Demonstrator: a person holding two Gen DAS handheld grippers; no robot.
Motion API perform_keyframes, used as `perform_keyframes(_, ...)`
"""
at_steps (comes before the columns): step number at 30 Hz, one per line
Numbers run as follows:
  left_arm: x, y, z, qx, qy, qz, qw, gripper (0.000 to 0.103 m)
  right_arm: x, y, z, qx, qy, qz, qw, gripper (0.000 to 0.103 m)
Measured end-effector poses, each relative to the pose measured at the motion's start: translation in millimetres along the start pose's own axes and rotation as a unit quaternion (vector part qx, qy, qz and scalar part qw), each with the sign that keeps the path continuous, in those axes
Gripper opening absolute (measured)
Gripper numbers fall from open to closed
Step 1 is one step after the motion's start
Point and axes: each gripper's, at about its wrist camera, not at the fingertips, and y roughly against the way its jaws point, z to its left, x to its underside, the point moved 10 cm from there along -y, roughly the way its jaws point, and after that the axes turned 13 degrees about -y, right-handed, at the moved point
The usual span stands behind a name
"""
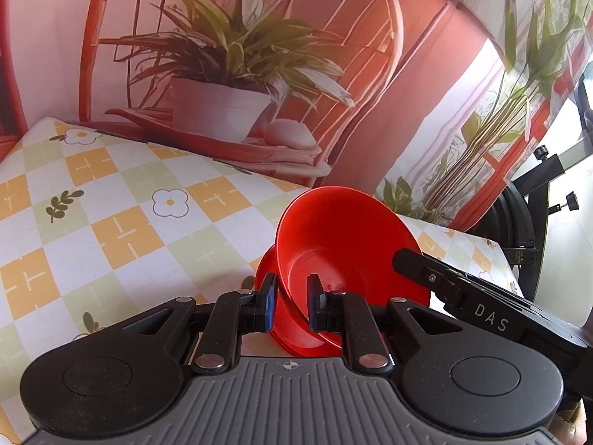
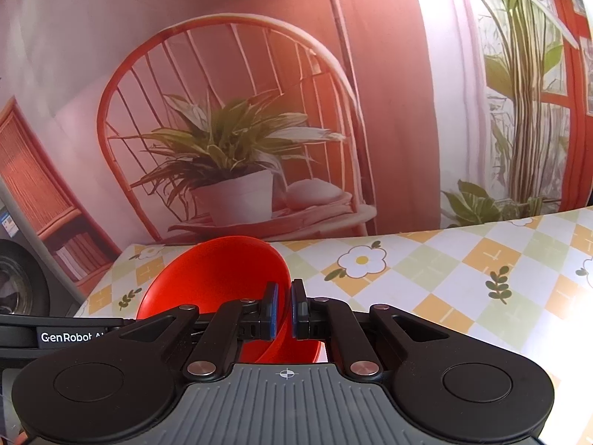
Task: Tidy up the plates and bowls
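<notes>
Both claws are gripping red bowls: your left claw point(image 1: 290, 306) is pinching a tilted bowl point(image 1: 344, 237) at 12 o'clock, your right claw point(image 2: 284, 311) is clamping another's rim point(image 2: 222, 278) above the bench point(image 1: 111, 215). Stacking seems unfinished.

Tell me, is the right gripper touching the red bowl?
Touching. The right wrist view shows the right gripper closed on the red bowl rim.
</notes>
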Motion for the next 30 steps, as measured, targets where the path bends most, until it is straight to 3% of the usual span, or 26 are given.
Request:
perform_keyframes(22,7.3,-14.2,-2.4,0.0,-0.022,0.024,0.9995,0.017,14.5,-11.0,-14.8,0.016,-0.001,0.014,1.0,0.006)
perform_keyframes(30,3.5,-12.9,-11.9,-0.012,-0.068,0.04,0.9968,0.032,17.6,-10.0,-17.4,0.015,-0.007,0.015,1.0,0.006)
